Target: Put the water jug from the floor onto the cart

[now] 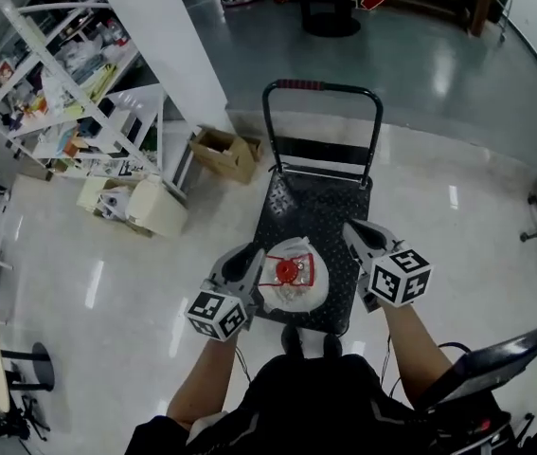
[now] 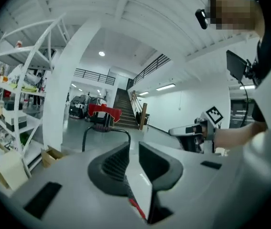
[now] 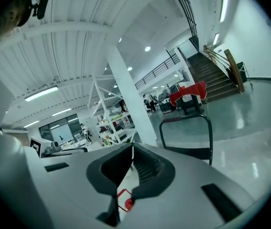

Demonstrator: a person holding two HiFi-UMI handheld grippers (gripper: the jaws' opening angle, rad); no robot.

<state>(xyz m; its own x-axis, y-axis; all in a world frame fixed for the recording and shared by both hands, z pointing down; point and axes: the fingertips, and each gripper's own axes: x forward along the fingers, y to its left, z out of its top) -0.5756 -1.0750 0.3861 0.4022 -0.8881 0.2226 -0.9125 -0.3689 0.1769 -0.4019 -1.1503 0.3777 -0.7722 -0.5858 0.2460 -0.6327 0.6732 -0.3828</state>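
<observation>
Jug (image 1: 290,278) is sitting upright on the cart (image 1: 317,207), at the deck's near end opposite the cart handle (image 1: 323,87), with its red cap (image 1: 287,271) facing up. It is lying toward the cart's near-left corner. From above I cannot tell whether its base is fully on the deck or overhanging the edge. The left gripper (image 1: 249,256) is hanging over that near-left corner, just beside the jug. Its fingers (image 2: 116,163) are standing slightly apart with nothing between them, only a strip of red showing far below through the gap. The right gripper (image 1: 358,231) is hanging over the cart's near-right edge. Its fingers (image 3: 147,168) are pressed together at the tips and pinching nothing, with the cap visible underneath them. Both are pointing toward the cart handle, and neither seems to be touching the jug. My reading is that the load is already on the cart and the step in hand is clearing off and checking the seat. To do it well, both grippers are best kept out wide of the jug so they are not clipping the cap or its carry loop on the way out. The corner seating is worth checking first. If the base is overhanging the cart's edge, a two-sided nudge toward the handle end would be settling it, with both sides pushing evenly and low on the body so the jug is not tipping. A full jug is likely to be heavy and sloshing, so slow pressure is suiting it better than a shove.
</observation>
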